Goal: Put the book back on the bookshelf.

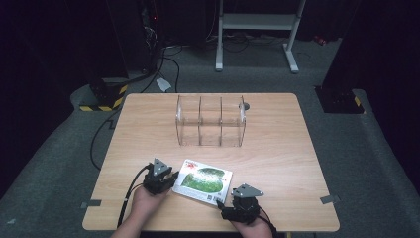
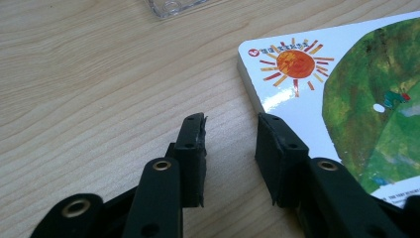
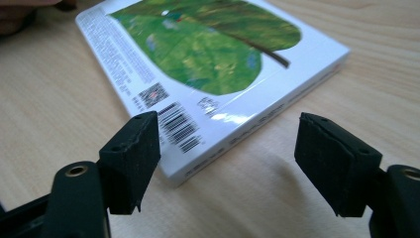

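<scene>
Left gripper (image 2: 230, 136) jaws nearly together, nothing between them, right jaw lying on the book (image 1: 205, 181) at its left corner. Right gripper (image 3: 228, 163) jaws wide apart at its near-right corner. Book flat, near table (image 1: 277, 163) edge. Risk: one-sided push spins the book instead of lifting it.

Your left gripper (image 1: 171, 179) and right gripper (image 1: 221, 207) are matt black tools, each topped by a grey three-cornered plate with small dark holes and trailing a black cable toward your side of the table. In the gripper views, each jaw is a flat black link arm with brass-ringed pivot holes, ending in a blocky black pad fixed by small dark screws; the pad edges look slightly frayed. Your hands and forearms are bare, with no sleeves or gloves in sight.
</scene>
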Demonstrator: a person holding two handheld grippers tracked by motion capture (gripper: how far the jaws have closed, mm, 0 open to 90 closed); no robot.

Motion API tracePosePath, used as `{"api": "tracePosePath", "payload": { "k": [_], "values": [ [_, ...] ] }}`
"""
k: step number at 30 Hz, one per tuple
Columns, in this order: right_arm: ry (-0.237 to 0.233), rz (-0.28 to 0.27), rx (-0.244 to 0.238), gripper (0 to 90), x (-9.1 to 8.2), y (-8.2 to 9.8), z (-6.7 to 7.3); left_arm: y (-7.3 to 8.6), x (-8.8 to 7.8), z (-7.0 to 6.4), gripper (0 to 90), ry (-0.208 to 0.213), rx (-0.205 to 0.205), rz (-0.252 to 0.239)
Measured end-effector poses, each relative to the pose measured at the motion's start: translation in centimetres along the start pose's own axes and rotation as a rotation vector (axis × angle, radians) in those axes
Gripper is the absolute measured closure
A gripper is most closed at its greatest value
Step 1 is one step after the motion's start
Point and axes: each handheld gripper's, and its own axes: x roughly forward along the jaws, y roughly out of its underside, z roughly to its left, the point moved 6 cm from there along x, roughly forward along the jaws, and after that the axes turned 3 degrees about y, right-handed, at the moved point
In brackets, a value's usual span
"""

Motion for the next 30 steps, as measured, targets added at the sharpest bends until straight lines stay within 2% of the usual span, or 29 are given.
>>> {"api": "tracePosePath", "payload": {
  "k": [1, 4, 7, 11, 15, 21, 25, 26, 30],
  "values": [
    [-0.008, 0.008, -0.021, 23.3, 0.1, 0.2, 0.3, 0.0, 0.0, 0.0, 63.9, 0.001, 0.001, 0.001],
    [0.013, 0.04, -0.065, 22.2, 0.5, 0.6, 0.6, 0.0, 0.0, 0.0, 63.9, 0.002, 0.005, 0.0],
    [0.015, 0.047, -0.071, 21.2, 0.6, 0.7, 0.5, -0.1, 0.1, 0.0, 64.3, 0.005, 0.009, 0.001],
    [0.053, 0.037, -0.073, 23.0, 0.4, 0.6, -0.1, 0.0, 0.0, -0.3, 64.6, 0.014, 0.013, 0.007],
    [0.107, 0.027, -0.021, 26.0, 0.3, 0.5, -1.7, 0.1, -0.2, -0.7, 64.2, 0.033, 0.038, 0.011],
    [0.152, 0.025, 0.019, 27.2, 0.5, 0.1, -3.3, 0.4, -0.5, -0.8, 60.5, 0.041, 0.04, 0.007],
    [0.145, 0.007, 0.003, 28.1, 0.5, -0.2, -3.3, 0.6, -0.8, -0.8, 60.5, 0.026, 0.032, 0.006],
    [0.126, -0.019, -0.013, 27.8, 0.4, -0.5, -3.2, 0.5, -1.2, -0.8, 59.7, 0.028, 0.01, -0.009],
    [0.098, -0.026, 0.016, 27.0, 0.6, -0.8, -3.1, 0.2, -1.8, -1.1, 56.9, 0.049, -0.015, -0.046]
  ]
}}
